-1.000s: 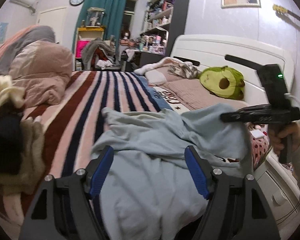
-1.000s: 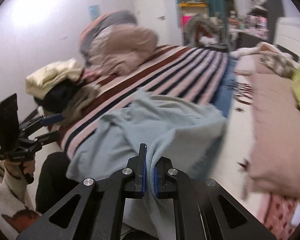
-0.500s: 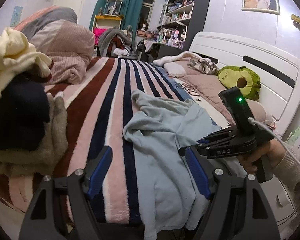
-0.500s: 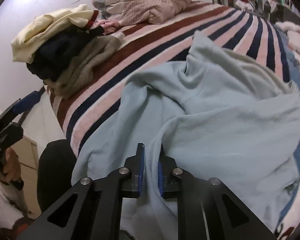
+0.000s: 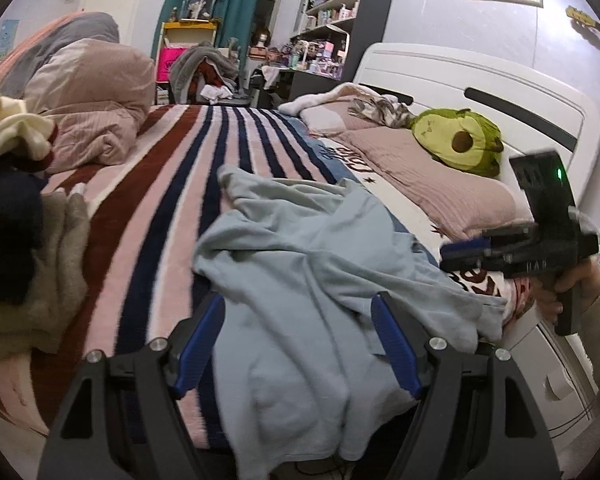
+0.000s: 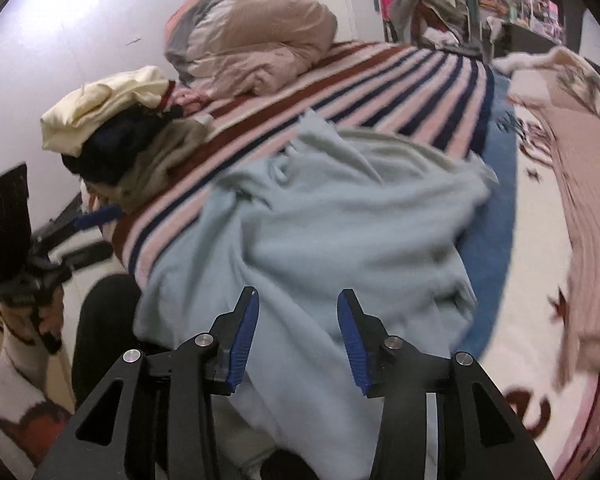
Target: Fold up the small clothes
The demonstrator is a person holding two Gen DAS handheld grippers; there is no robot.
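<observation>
A: Item one, changes since a second ago?
B: The right gripper (image 6: 296, 334) was then pinched tight on a fold of the light blue garment (image 6: 340, 232), holding it up off the bed. Its jaws have just been opening; the blue pads now stand apart, with the cloth lying loose between and beneath them, not pressed. The garment has dropped into a crumpled heap.

A: Item two, left gripper?
B: The left gripper (image 5: 298, 344) has its fingers spread wide, the same gap as before. The near end of the garment (image 5: 320, 280) lies between and under the pads; whether the cloth brushes them I cannot tell, but nothing is clamped.

A: Item three, location of the garment?
B: On the striped blanket (image 5: 148, 200), at the near edge of the bed, its lower part hanging over that edge. One end reaches up the bed across the navy stripes.

A: Item four, adjoining stock?
B: A pile of clothes (image 6: 112, 140), cream on top, dark and grey-brown below, left of the garment on the same blanket, apart from it. A bundled pink and grey duvet (image 6: 256, 40) further up the bed. A green avocado plush (image 5: 458, 144) by the white headboard (image 5: 500, 92).

A: Item five, hands?
B: In the left view, a hand (image 5: 564, 292) grips the right gripper's handle just beyond the bed's edge.
</observation>
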